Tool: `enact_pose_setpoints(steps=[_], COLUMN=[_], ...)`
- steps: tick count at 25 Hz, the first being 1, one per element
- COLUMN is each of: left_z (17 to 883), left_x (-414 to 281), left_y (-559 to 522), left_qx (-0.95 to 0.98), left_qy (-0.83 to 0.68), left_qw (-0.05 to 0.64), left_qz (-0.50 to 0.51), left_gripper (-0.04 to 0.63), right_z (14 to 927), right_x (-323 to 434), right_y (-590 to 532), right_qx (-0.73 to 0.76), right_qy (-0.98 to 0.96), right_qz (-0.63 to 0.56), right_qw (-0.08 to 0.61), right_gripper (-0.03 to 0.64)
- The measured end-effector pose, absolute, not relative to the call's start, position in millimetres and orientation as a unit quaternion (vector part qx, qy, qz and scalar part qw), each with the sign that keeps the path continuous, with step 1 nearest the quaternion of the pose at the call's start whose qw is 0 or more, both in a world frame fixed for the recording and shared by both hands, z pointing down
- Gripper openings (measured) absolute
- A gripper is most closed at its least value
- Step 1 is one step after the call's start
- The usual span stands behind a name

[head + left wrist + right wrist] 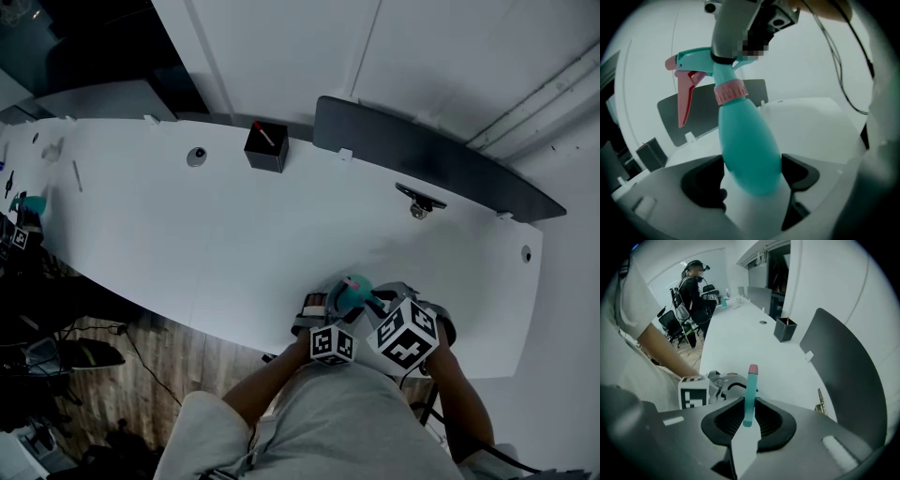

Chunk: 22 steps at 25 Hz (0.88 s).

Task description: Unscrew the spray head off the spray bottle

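My left fingers (703, 186) are closed on the fat lower body of the bottle (750, 150), well below the pink collar (729, 92). My right fingers (730, 421) are pinched on the thin spray head (749, 394) just above that collar. Everything hangs in the air, with the table (234, 244) under the collar.

My biggest worry is the body. It looks smooth and rounded, so a twist could spin it in the left pads or pop it out, and it would drop.

Next is the spray head. Turning it above the collar may slip, or may leave the collar unmoved.

Least is the red trigger (685, 101) beside the collar. A bump there could fire a squirt.
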State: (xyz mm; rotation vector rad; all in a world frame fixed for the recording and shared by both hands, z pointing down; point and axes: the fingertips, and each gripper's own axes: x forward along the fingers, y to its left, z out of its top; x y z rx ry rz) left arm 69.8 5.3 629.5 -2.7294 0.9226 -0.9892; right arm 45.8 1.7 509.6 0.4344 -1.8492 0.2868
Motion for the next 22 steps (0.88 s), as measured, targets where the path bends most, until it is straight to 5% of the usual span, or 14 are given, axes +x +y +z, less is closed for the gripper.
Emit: enact_pose_setpoints(steps=[8, 14, 22], left_z=[630.4, 611.0, 617.3], left_x=[70.9, 60.4, 64.1], left_y=[24.9, 8.3, 2.4], left_qx=[-0.954, -0.951, -0.884], left_qy=[0.06, 0.195, 0.348], left_qw=[0.098, 0.018, 0.007], left_qz=[-0.277, -0.242, -0.311], left_gripper=[0.368, 0.399, 0.463], right_z=[510.9, 510.5, 508.7], right_x=[46.8, 48.6, 48.2], right_y=[18.7, 1.8, -11.0], right_qx=[0.1, 0.183, 0.242], right_qy=[-0.786, -0.79, -0.794], right_qz=[0.06, 0.15, 0.225], right_qw=[0.607, 0.565, 0.51], right_gripper=[0.071, 0.071, 0.071])
